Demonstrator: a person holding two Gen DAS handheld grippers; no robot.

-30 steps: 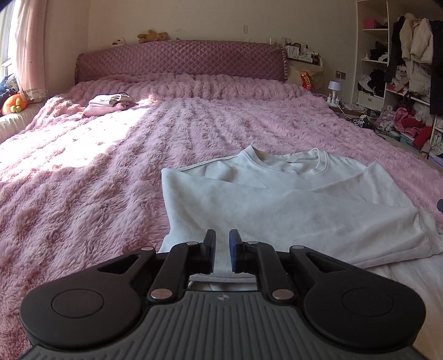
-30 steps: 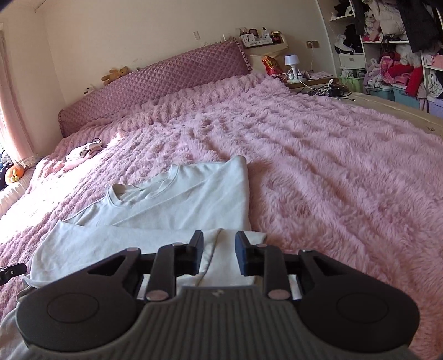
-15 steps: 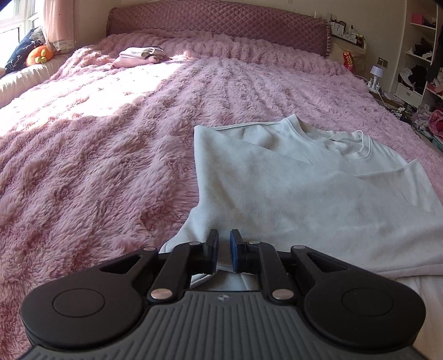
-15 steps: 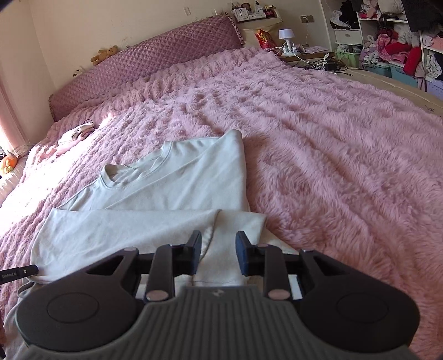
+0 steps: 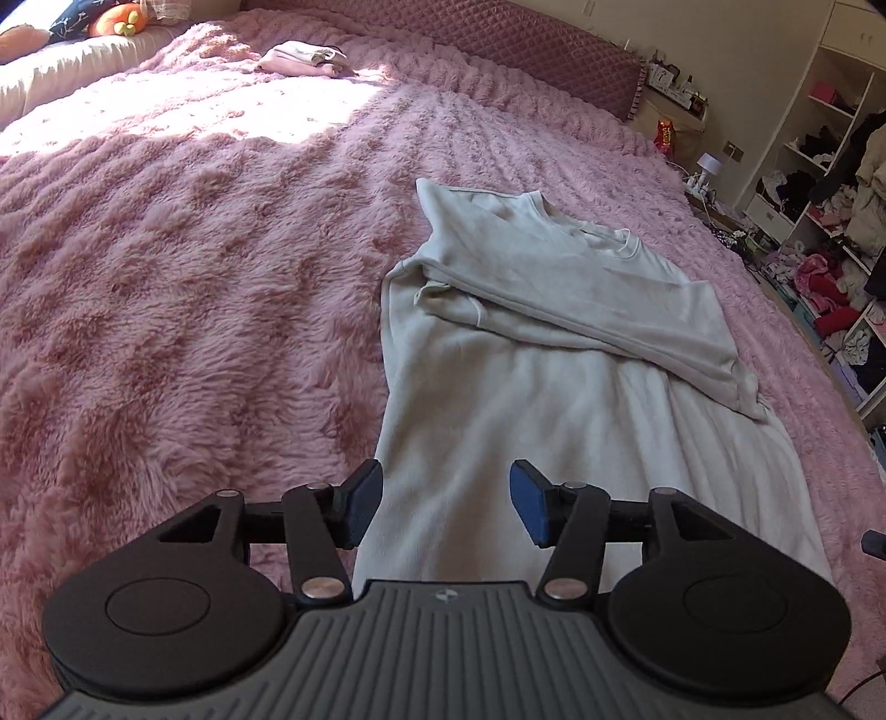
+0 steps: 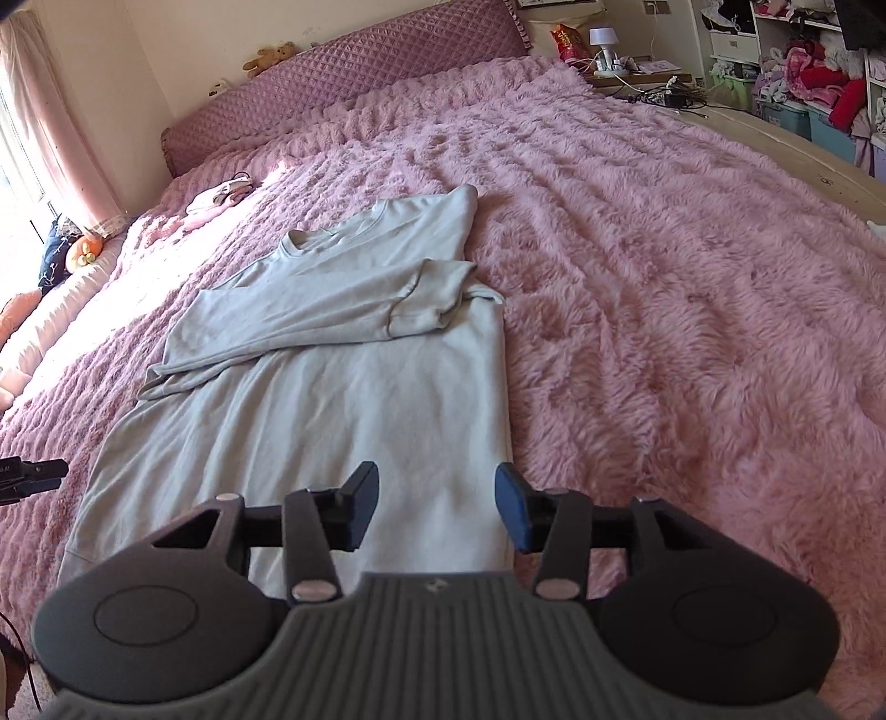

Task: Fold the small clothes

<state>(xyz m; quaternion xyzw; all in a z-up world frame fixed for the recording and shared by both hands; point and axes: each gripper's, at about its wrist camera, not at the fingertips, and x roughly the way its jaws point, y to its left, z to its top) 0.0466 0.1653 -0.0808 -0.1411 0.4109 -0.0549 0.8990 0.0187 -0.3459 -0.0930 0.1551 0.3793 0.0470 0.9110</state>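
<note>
Left wrist: tongs (image 5: 446, 501) spread above shirt (image 5: 526, 399).

Home bedroom. Big bed with fluffy pink blanket (image 6: 664, 277) and quilted purple headboard (image 6: 354, 83), teddy bear (image 6: 271, 55) on top of it, pink curtain (image 6: 50, 138) at the window. Bedside shelf with small lamp (image 6: 603, 41) and cables, open wardrobe shelves (image 5: 819, 144) stuffed with clothes, storage bins (image 6: 797, 119) beside the bed.

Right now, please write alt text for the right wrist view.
The open right gripper hovers over the near end of a pale sweatshirt lying on a pink fluffy blanket, sleeves folded across its chest.
</note>
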